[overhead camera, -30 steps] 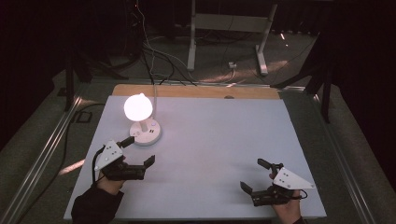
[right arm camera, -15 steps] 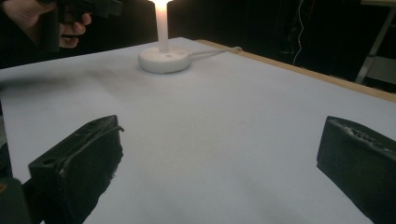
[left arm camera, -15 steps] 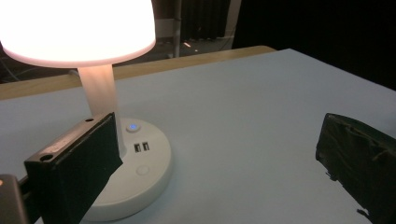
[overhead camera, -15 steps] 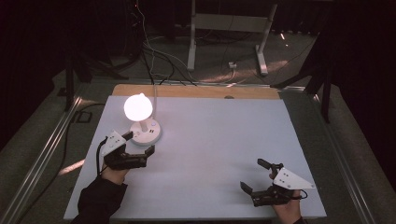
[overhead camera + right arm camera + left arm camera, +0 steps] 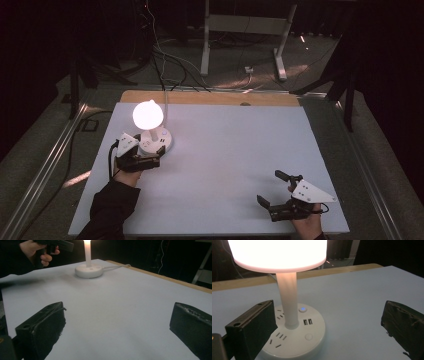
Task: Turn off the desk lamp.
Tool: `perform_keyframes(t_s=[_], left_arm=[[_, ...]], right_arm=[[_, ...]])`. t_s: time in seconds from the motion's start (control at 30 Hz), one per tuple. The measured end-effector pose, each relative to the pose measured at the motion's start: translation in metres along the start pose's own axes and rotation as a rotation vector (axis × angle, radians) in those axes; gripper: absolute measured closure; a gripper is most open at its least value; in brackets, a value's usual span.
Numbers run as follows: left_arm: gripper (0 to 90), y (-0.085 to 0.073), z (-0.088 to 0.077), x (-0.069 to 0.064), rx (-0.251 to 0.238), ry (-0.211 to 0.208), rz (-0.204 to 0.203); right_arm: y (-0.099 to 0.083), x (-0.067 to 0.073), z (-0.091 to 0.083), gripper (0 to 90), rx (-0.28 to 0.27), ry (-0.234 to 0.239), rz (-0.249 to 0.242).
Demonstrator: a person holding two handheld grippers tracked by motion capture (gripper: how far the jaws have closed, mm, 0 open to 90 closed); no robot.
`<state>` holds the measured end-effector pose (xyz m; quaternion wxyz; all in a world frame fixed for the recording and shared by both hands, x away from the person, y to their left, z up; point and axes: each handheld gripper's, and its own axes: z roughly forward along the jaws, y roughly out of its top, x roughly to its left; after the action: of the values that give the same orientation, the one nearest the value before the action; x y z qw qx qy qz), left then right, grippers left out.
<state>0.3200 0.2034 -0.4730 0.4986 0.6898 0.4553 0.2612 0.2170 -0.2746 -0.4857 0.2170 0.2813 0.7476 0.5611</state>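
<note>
A lit table lamp (image 5: 147,114) stands on a round white base (image 5: 156,141) at the far left of the white table (image 5: 235,145). My left gripper (image 5: 155,157) is open right at the base's near side. In the left gripper view the jaws of my left gripper (image 5: 327,317) stand wide apart, with the base (image 5: 294,340) and stem (image 5: 288,302) between them, nearer the left jaw. A blue-lit button (image 5: 303,309), USB ports (image 5: 307,321) and sockets show on the base. My right gripper (image 5: 269,187) (image 5: 117,312) is open and empty over the near right of the table.
The lamp's cable (image 5: 164,97) runs off the far edge, past a wooden strip (image 5: 210,98). A metal stand (image 5: 240,30) and loose cables lie on the dark floor beyond. In the right gripper view the lamp base (image 5: 88,270) sits far off, with the other hand (image 5: 37,251) beside it.
My left gripper has moved forward and slightly right, up to the lamp's base. The right gripper has stayed where it was.
</note>
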Motion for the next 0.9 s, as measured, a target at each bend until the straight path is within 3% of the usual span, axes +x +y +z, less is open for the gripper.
perform_keyframes(t_s=[0.13,0.3,0.4,0.47,0.63,0.9], left_arm=[[0.5,0.002,0.004,0.003,0.013,0.04,0.002],[2.1,0.002,0.008,0.005,0.046,0.031,-0.005],[5.6,-0.001,0.014,0.007,0.088,0.038,-0.013],[9.3,-0.003,0.016,0.007,0.09,0.041,-0.015],[22.8,-0.005,0.021,0.006,0.111,0.054,-0.006],[51.9,-0.007,0.023,0.005,0.124,0.057,0.013]], right_arm=[[0.0,-0.001,0.0,0.0,0.002,0.001,0.002],[0.0,0.0,0.0,0.0,0.0,0.001,0.001],[0.0,0.0,0.0,0.0,-0.002,0.002,0.002],[0.0,-0.001,0.0,0.0,-0.002,0.001,0.003],[0.0,-0.001,-0.001,0.0,-0.001,0.003,0.006],[0.0,-0.001,-0.001,0.0,0.0,0.003,0.007]])
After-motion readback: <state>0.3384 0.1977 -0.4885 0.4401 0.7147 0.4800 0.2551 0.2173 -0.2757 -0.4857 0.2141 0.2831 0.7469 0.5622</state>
